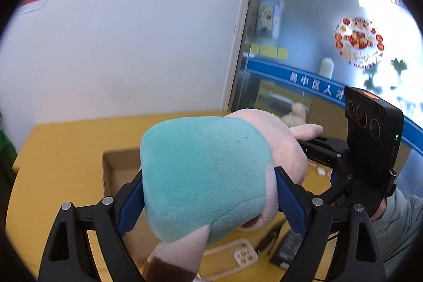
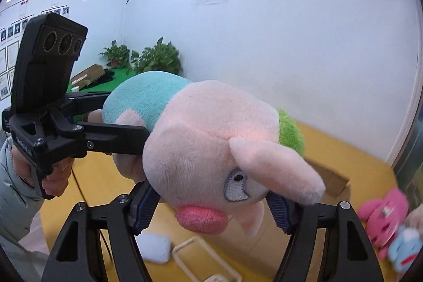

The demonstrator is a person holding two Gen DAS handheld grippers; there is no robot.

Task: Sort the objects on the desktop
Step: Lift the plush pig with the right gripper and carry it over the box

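A plush pig with a pink head (image 2: 211,144) and a teal body (image 1: 203,181) hangs in the air above the yellow table (image 1: 66,149), carried by both grippers. My left gripper (image 1: 208,202) is shut on the teal body, with its blue pads (image 1: 129,205) pressed into both sides. My right gripper (image 2: 212,208) is shut on the pink head, near the snout and under one ear. Each view shows the other gripper's black body from the side, with a person's hand on its handle (image 2: 53,181).
An open cardboard box (image 1: 119,171) stands on the table under the pig. A white plastic frame (image 1: 238,253), a black item (image 1: 288,247) and a white pad (image 2: 156,247) lie near the front. Pink (image 2: 380,216) and blue (image 2: 404,250) plush toys lie at the right. Something green and fuzzy (image 2: 290,131) shows behind the pig.
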